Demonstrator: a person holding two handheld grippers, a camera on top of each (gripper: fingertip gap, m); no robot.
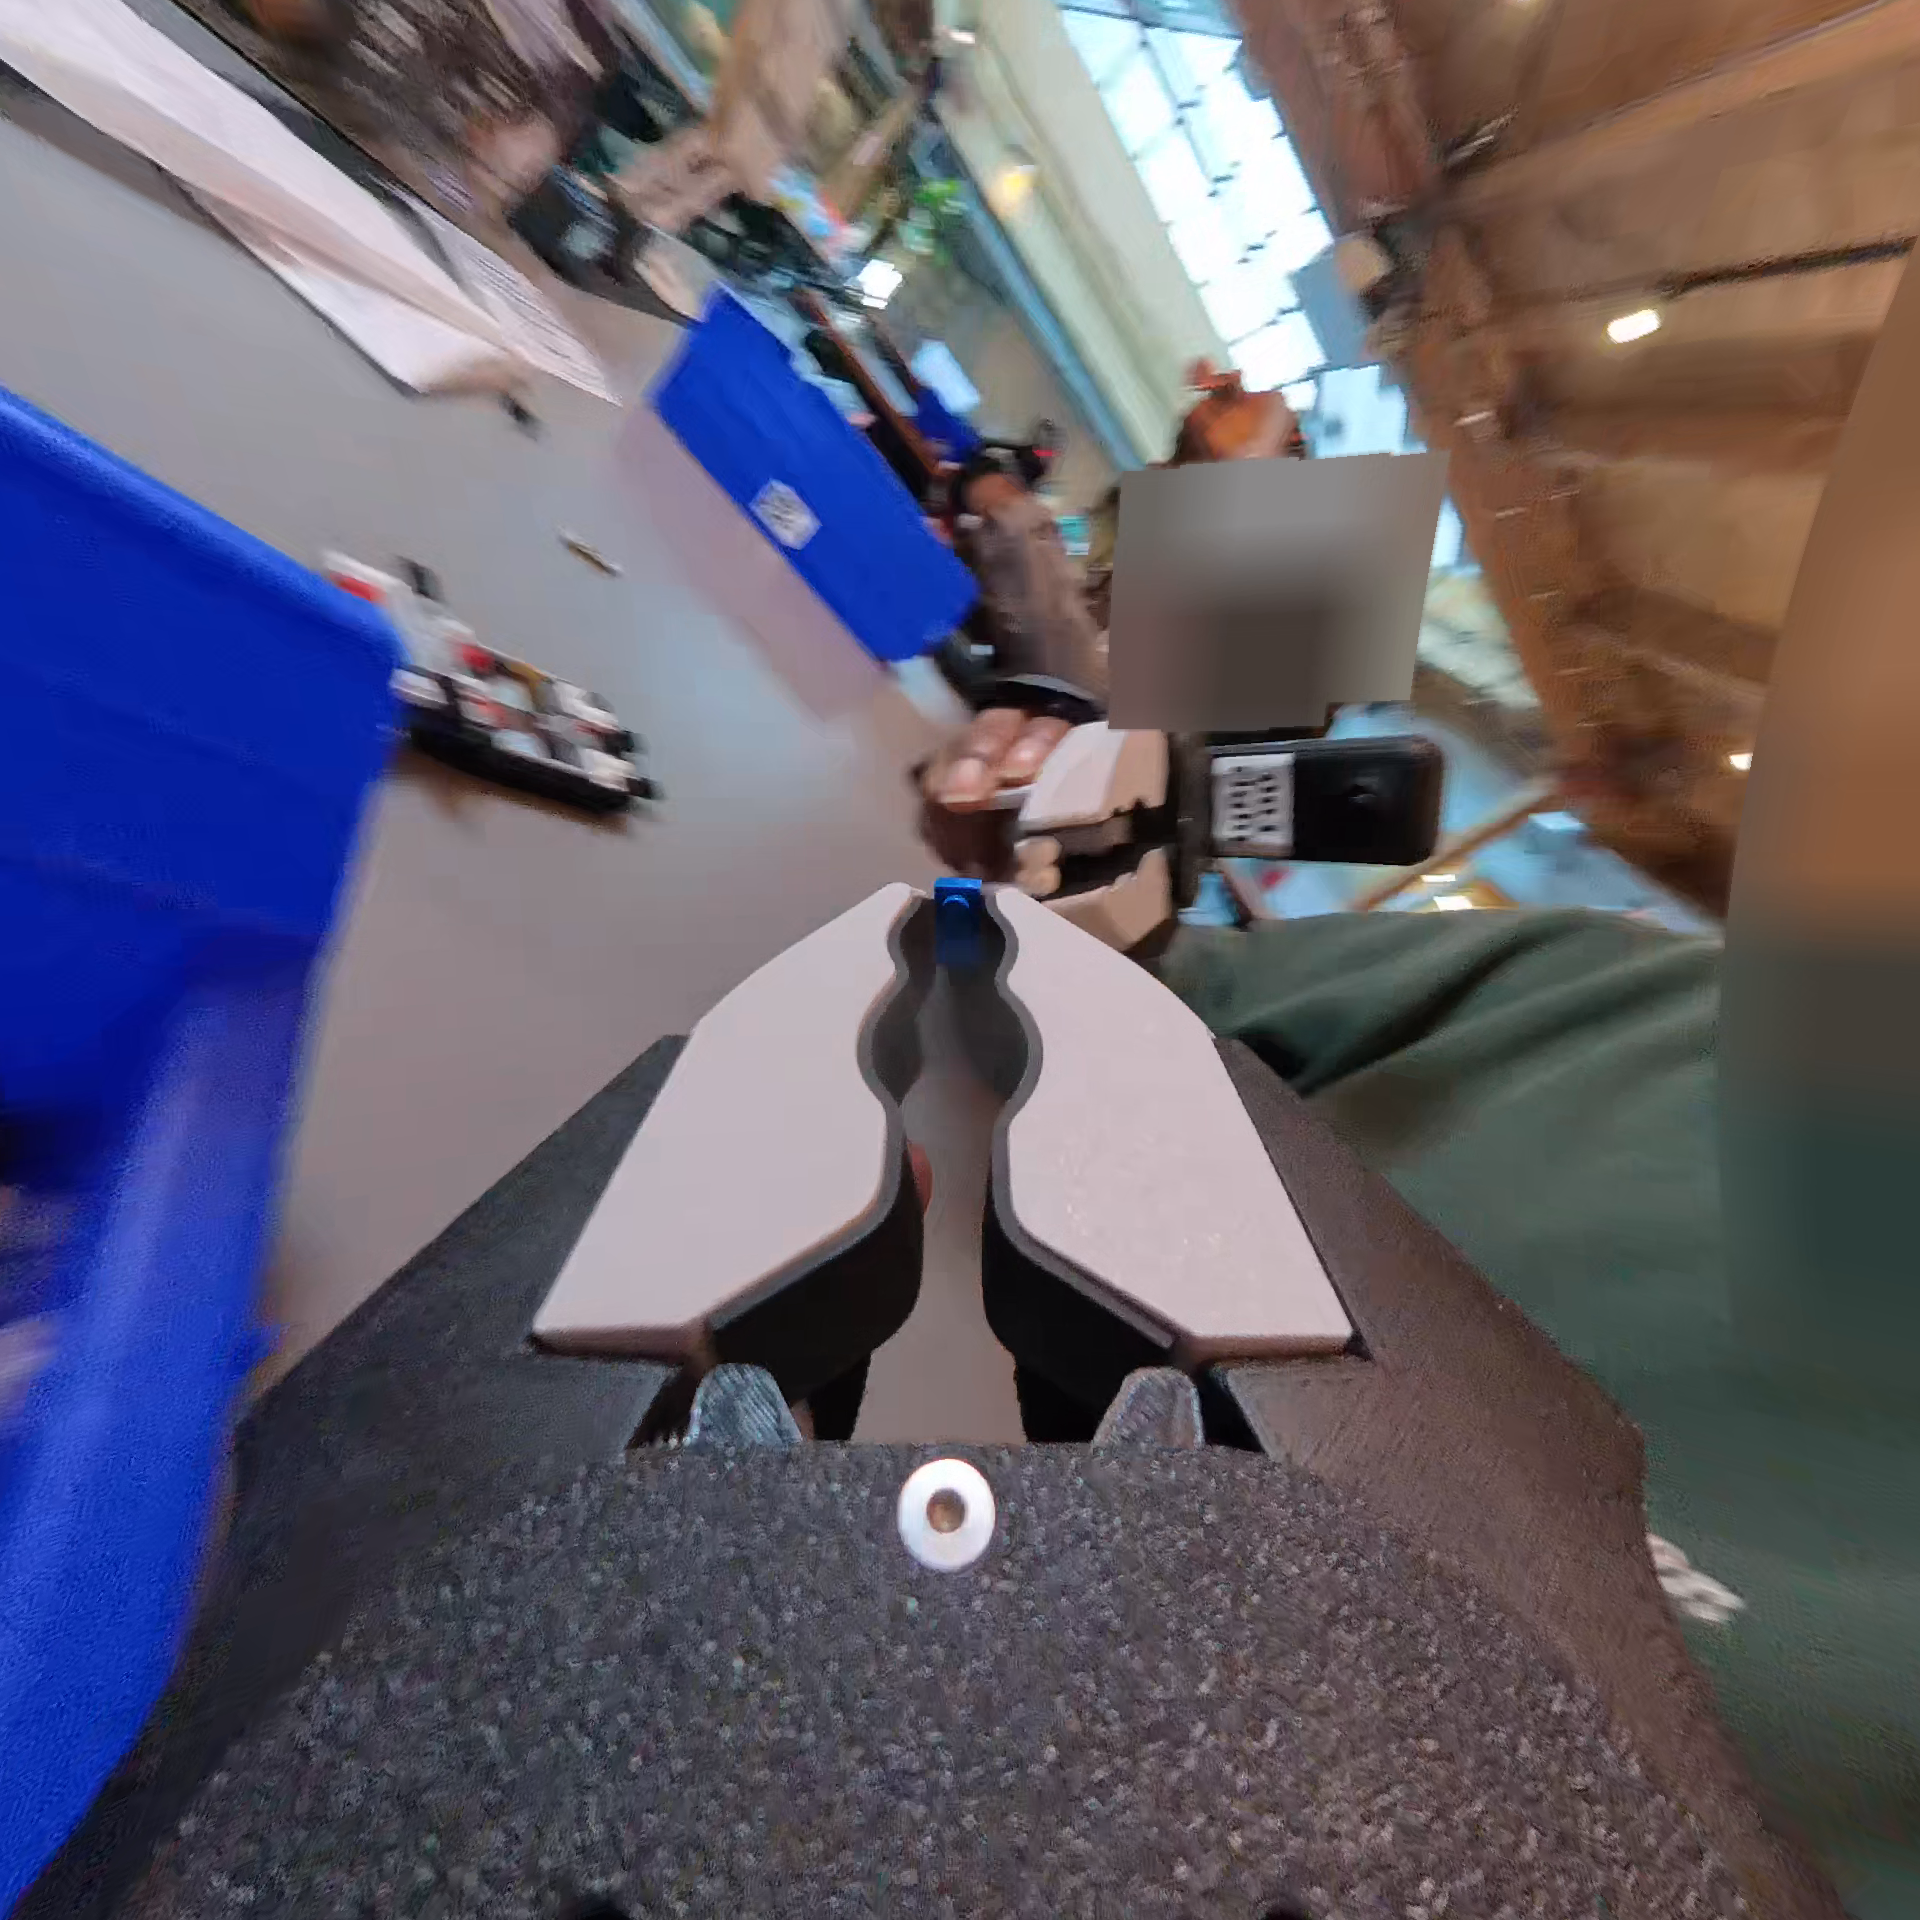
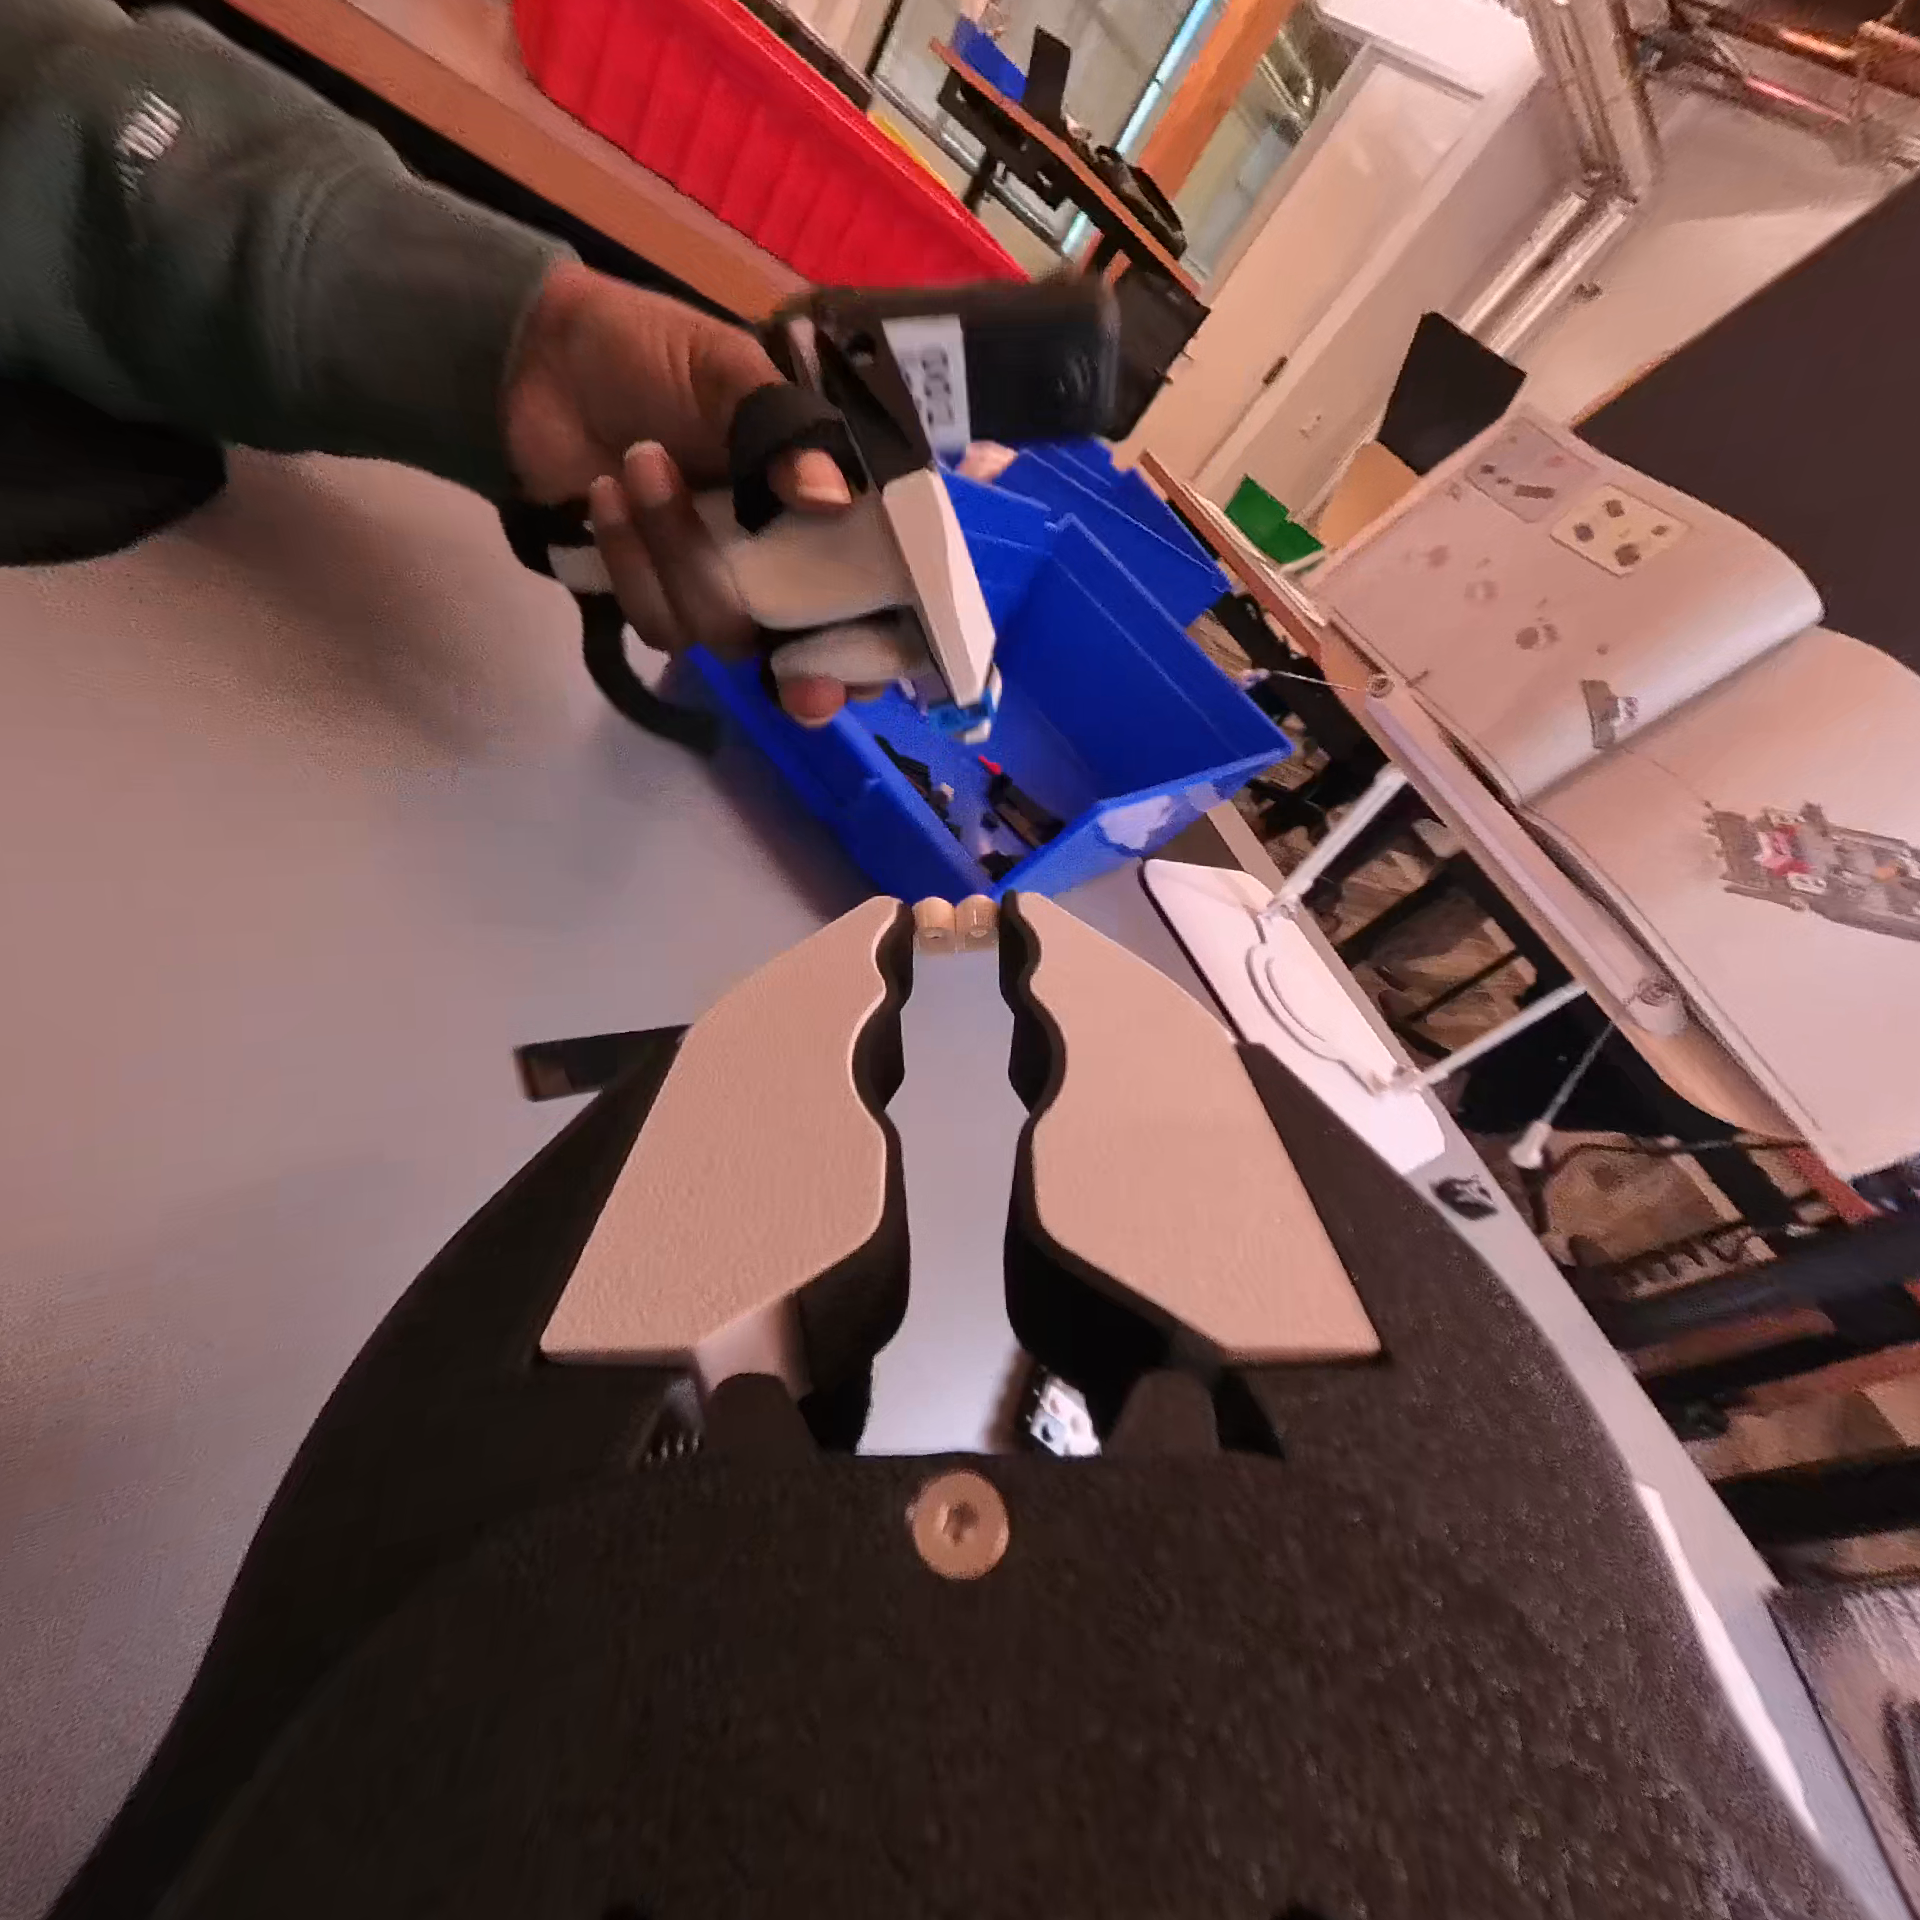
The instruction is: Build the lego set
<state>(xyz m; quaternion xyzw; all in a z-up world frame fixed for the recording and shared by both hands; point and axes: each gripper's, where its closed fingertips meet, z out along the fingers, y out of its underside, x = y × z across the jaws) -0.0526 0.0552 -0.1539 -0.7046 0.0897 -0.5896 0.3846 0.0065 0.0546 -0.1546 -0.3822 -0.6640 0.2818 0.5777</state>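
My left gripper [image 1: 957,902] is shut on a small blue brick [image 1: 957,925], held in the air above the grey table [image 1: 499,935]. In the right wrist view the left gripper [image 2: 971,696] hangs over a blue bin [image 2: 1132,769] with the blue brick [image 2: 961,717] at its tips. My right gripper [image 2: 956,916] is shut on a small beige brick [image 2: 956,923] with two studs, just in front of the blue bin. In the left wrist view the right gripper's body [image 1: 1101,810] shows ahead, gripped by a hand; its fingertips are hidden.
A large blue bin [image 1: 156,831] stands close on the left and another blue bin [image 1: 810,488] farther back. A dark tray of small parts [image 1: 520,717] lies between them. A white lamp base [image 2: 1288,997] and open paper booklets [image 2: 1558,623] lie to the right. A green sleeve [image 1: 1507,1091] is near. About 7 centimetres separates my left fingertips from my right.
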